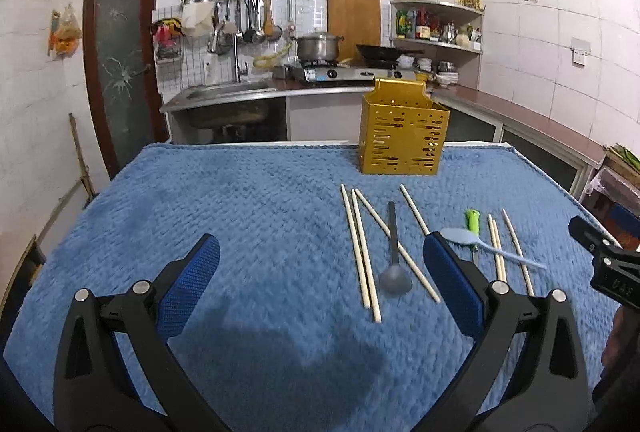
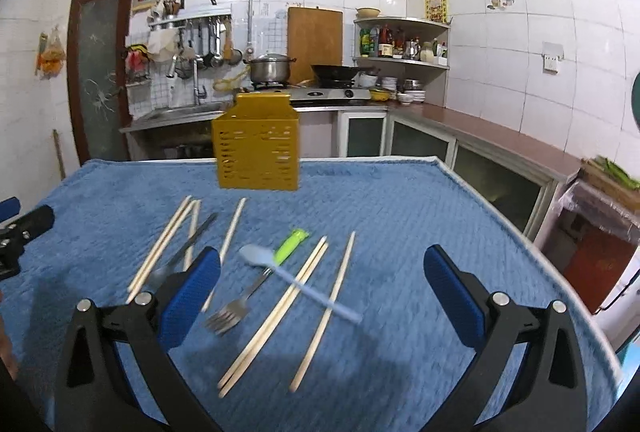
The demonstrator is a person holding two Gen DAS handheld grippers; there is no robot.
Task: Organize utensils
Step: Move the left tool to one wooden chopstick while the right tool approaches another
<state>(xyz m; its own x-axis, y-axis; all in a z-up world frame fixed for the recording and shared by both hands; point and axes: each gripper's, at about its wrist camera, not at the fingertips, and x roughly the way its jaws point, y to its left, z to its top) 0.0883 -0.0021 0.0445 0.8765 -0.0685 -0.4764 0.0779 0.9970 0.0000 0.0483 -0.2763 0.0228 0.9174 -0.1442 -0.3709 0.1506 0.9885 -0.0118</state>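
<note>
Both grippers hover low over the near part of the blue towel [image 1: 240, 224], each with its jaws spread wide and holding nothing. The left gripper [image 1: 320, 272] points at bare cloth; the utensils lie ahead and to its right, with the grey spoon [image 1: 394, 260] and a cluster of chopsticks [image 1: 362, 252] just inside its right finger. The right gripper [image 2: 322, 280] looks the better placed: the fork [image 2: 240, 298] with the green handle, the pale blue spoon [image 2: 296, 282] and three more chopsticks [image 2: 280, 312] sit between its fingers or just off its left one. Nearly every long axis runs near to far, tilted slightly; the blue spoon lies crosswise over the sticks, so it probably wants lifting first. Beyond them stands the upright yellow perforated holder [image 2: 258, 151] near the far edge, with open towel to the right.
</note>
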